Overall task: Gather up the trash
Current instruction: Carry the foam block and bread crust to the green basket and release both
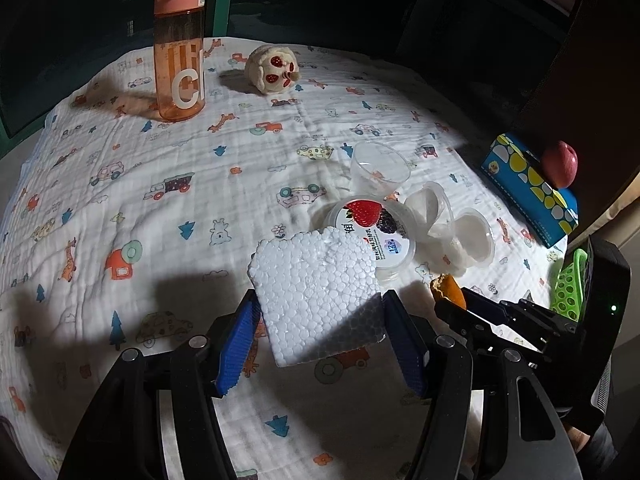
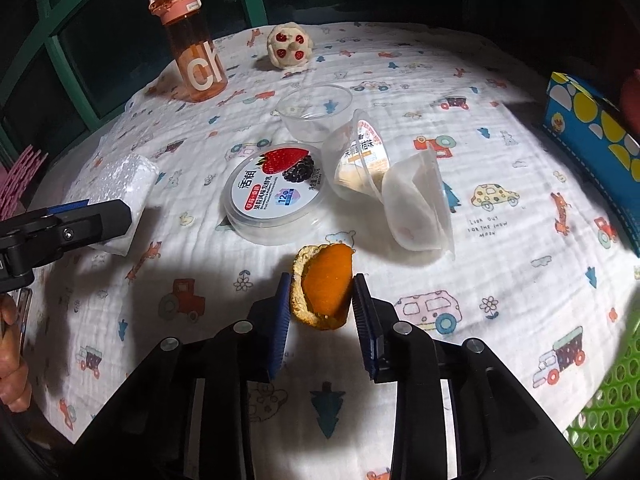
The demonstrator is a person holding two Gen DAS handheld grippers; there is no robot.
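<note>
Pinching a curled piece of orange peel point(image 2: 326, 292) between its blue pads, the right gripper point(image 2: 320, 308) has its jaws closed on the peel's two sides, just above the printed cloth point(image 2: 500, 168) that covers the table. From the left wrist view the same peel point(image 1: 448, 286) shows as an orange tip poking out of the right gripper's point(image 1: 460, 300) black fingers at the near right. The left gripper point(image 1: 320, 328) grips a white foam block point(image 1: 316, 292) across its width, both pads pressed against the block's sides and the block tilted up off the cloth; in the right wrist view that foam block point(image 2: 124, 184) sits at the far left behind the left gripper's point(image 2: 100, 216) black finger. Just beyond the peel lies a round yogurt tub point(image 2: 276, 192) with a strawberry and blackberry label, and beside it to the right two clear plastic cups point(image 2: 384, 176) lie tipped on their sides, touching each other. A clear empty bowl point(image 2: 316, 108) stands just behind them. Well back on the cloth stand an orange water bottle point(image 2: 192, 44) and a small cream toy point(image 2: 290, 48) with red spots. At the right edge rests a blue box point(image 2: 592, 128) with yellow and white dots, with a red apple point(image 1: 560, 164) leaning on it, and a green perforated basket point(image 2: 608, 408) shows at the near right corner. A person's hand point(image 2: 12, 352) is visible at the left edge.
</note>
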